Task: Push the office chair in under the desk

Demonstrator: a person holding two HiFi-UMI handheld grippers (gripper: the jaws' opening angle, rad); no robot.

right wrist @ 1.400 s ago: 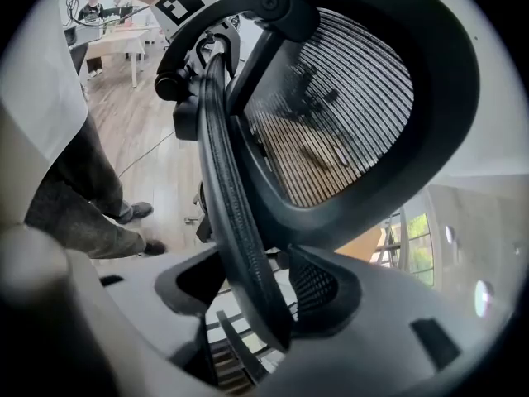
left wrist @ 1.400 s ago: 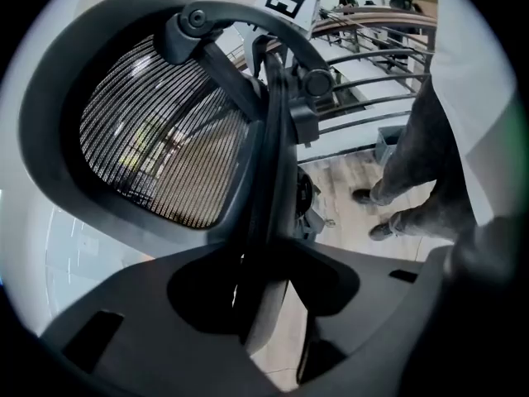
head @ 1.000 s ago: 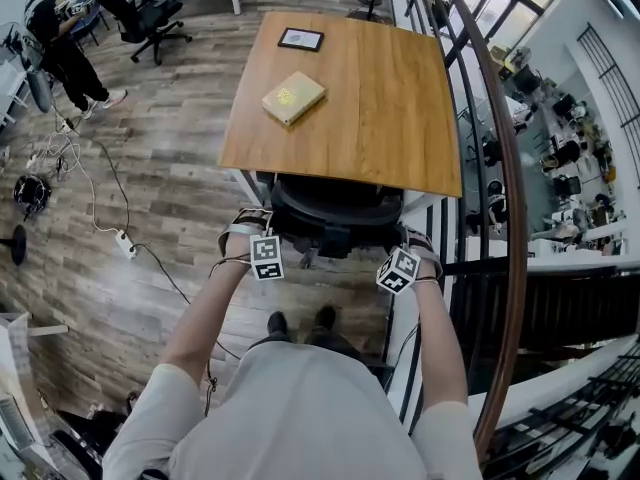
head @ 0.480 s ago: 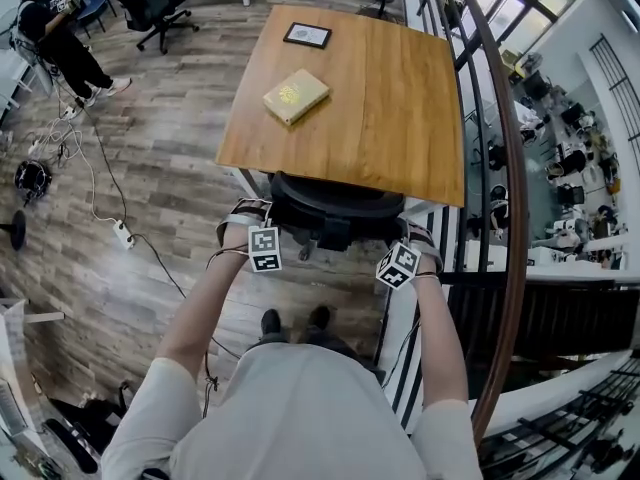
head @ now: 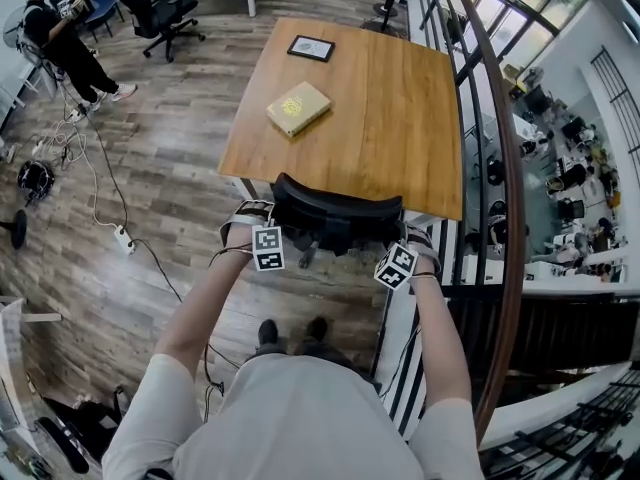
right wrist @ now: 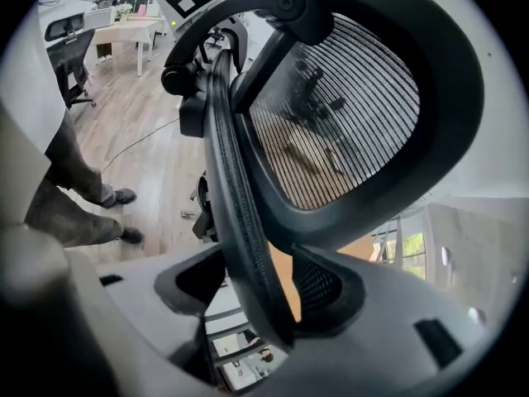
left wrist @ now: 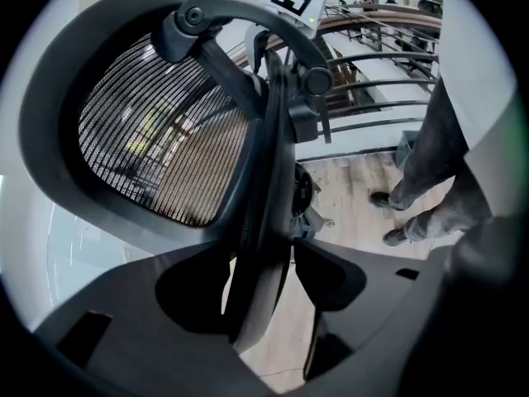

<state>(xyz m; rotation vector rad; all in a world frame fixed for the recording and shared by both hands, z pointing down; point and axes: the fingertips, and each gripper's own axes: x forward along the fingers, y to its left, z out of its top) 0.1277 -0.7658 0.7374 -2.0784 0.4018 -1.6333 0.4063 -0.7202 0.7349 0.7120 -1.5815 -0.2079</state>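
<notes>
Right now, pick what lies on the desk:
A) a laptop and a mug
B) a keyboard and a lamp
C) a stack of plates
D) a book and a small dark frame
D: the head view shows a tan book and, farther back, a small dark frame lying flat on the wooden desk.

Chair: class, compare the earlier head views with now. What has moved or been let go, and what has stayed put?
The chair moved forward, further under the desk; only its back shows now. The left gripper is opening its fingers, with the back's edge between them. Desk, book and picture frame stayed put.
</notes>
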